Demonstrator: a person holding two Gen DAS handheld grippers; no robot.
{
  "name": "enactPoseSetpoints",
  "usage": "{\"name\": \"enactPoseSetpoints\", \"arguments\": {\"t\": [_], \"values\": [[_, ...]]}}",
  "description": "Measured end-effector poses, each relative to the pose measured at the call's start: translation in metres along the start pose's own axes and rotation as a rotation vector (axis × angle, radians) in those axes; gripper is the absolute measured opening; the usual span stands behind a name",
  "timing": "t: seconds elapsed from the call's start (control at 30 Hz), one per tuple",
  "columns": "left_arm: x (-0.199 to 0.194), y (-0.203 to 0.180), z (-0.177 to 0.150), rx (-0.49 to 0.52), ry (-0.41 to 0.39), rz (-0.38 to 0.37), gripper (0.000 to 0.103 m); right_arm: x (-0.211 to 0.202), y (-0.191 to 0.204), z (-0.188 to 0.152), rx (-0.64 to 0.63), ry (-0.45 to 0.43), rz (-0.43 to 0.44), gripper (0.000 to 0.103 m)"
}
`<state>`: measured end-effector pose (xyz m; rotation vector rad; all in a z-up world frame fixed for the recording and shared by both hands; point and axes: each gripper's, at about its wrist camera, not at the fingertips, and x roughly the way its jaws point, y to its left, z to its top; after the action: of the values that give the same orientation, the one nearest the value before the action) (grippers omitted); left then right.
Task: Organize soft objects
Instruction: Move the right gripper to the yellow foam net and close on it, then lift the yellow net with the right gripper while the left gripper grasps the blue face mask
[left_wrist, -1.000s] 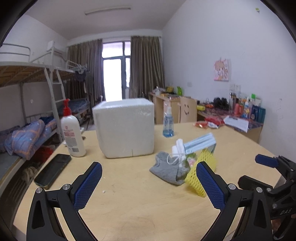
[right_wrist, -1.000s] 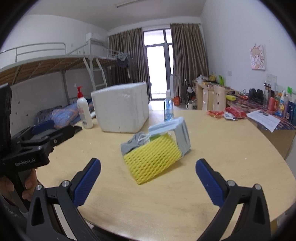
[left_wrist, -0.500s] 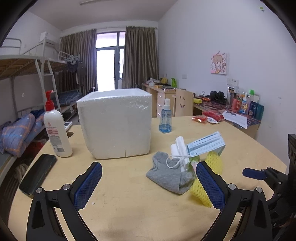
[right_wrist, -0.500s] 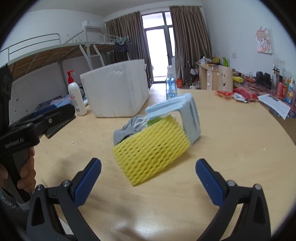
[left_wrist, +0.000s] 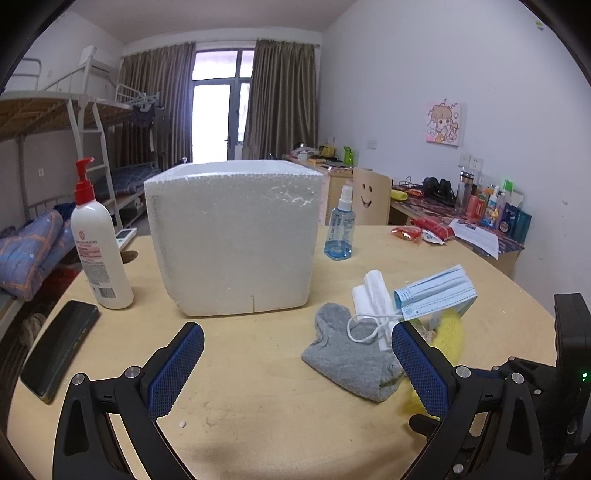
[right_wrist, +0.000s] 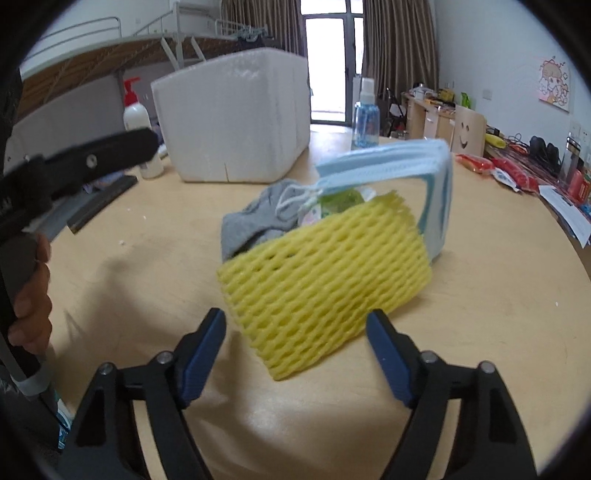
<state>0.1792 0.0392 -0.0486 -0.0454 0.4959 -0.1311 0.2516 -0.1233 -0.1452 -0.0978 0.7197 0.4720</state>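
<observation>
- Plainly, from the left wrist view, the left claw (left_wrist: 295, 369) stands wide apart with nothing between its blue pads, above bare wood of the round pale wooden bench (left_wrist: 258, 424).
- The pile of soft things lies ahead and to the right of it: a crumpled grey sock (left_wrist: 351, 362), a folded white cloth (left_wrist: 373, 291), a stack of pale blue face masks (left_wrist: 436, 295) propped on top, and a yellow foam net sleeve (left_wrist: 450, 332) mostly hidden behind the right-hand pad.
- The open-topped white foam box (left_wrist: 232, 236), likely the place for them, stands straight ahead of this claw, well behind the pile's left side.
- From the right wrist view, the right claw (right_wrist: 295, 354) has just been closing partway; its pads are apart and touch nothing, though the yellow sleeve's near corner (right_wrist: 325, 291) reaches down between them.
- The sleeve lies directly ahead and nearest this claw; its long axis runs crosswise, tilted up to the right, leaning on the masks.
- The right claw is the nearer one; I judge a short forward push would set the pads across the sleeve's lower end.
</observation>
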Motion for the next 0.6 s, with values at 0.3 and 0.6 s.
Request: {"name": "enactPoseSetpoints", "arguments": {"t": [0.3,0.6], "values": [[0.013,-0.001,0.0,0.0,0.041,-0.02,0.102,0.006,-0.009,0.001,-0.002,0.048,-0.066,0.041],[0.018,-0.018,-0.002,0.021,0.078,-0.03,0.102,-0.013,-0.031,-0.011,0.056,0.015,-0.016,0.027]]}}
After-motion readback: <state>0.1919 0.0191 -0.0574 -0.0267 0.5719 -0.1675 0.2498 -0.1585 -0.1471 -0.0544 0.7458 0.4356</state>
